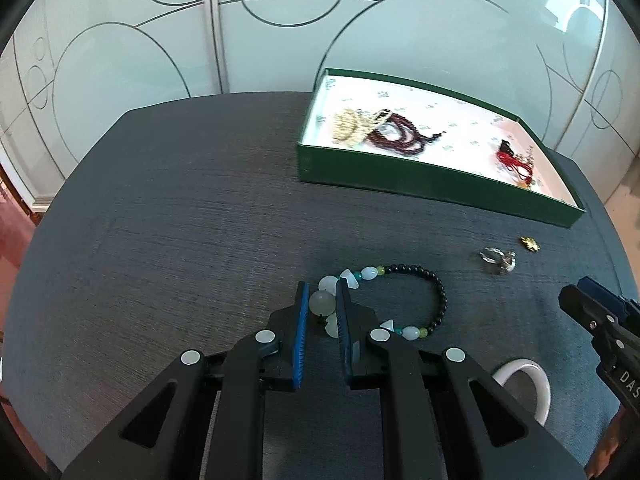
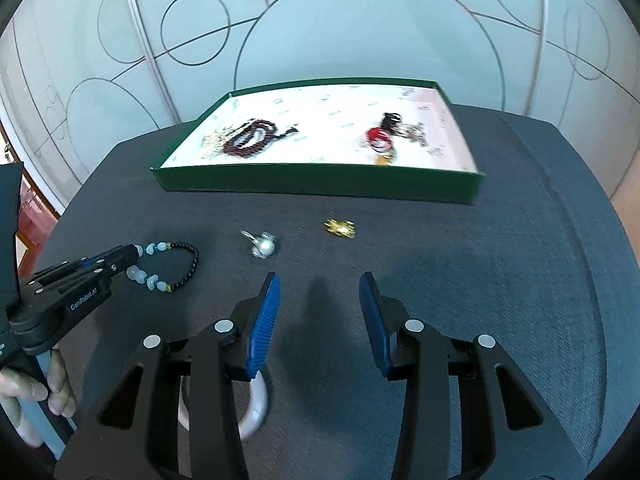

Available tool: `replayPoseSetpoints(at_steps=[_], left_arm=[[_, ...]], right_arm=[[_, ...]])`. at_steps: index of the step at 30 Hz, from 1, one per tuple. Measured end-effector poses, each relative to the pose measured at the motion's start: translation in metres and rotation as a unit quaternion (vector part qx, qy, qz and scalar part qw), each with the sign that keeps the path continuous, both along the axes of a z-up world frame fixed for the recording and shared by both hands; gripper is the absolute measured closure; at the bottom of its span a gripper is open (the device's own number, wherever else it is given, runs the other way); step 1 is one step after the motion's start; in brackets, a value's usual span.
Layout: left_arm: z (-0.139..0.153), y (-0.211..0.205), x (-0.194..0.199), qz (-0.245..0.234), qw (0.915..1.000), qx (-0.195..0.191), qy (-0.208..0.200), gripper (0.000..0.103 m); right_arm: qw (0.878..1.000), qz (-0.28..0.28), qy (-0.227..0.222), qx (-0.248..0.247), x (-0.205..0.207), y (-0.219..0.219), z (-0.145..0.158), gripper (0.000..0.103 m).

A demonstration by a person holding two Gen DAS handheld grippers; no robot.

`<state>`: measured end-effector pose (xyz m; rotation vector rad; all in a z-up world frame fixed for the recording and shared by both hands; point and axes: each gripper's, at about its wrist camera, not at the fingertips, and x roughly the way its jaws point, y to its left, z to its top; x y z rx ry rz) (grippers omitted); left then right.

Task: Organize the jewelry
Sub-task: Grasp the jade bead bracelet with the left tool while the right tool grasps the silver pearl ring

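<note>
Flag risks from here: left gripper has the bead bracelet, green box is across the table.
1. The left gripper is shut on only the pale beads of the bead bracelet; the black-bead loop lies free on the table and could drag or slip out in transit.
2. The white bangle lies partly under both grippers, so either could knock it.
3. The pearl ring and gold piece lie before the green box; a trailing loop could sweep them.
</note>
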<state>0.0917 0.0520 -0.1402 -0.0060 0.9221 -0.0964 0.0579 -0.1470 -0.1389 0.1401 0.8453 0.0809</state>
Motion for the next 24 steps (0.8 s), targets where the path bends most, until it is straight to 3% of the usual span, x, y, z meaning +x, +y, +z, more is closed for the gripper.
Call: replayPoseSetpoints(at_steps=[9, 20, 24], left_arm=[[-0.005, 0.028, 0.010, 0.022, 0.9997, -0.006, 0.002, 0.089], [-0.008, 0.033, 0.020, 0.030, 0.9995, -0.008, 0.005, 0.089], [-0.008, 0.034, 0.020, 0.029, 0.9996, -0.006, 0.004, 0.089]], right_arm=[[1.000, 0.018, 0.009, -0.004, 0.028, 0.028, -0.006, 0.062], [0.999, 0.024, 0.023, -0.005, 0.050, 0.042, -0.018, 0.062], [0.999, 0.021, 0.025, -0.008, 0.051, 0.040, -0.022, 0.068]])
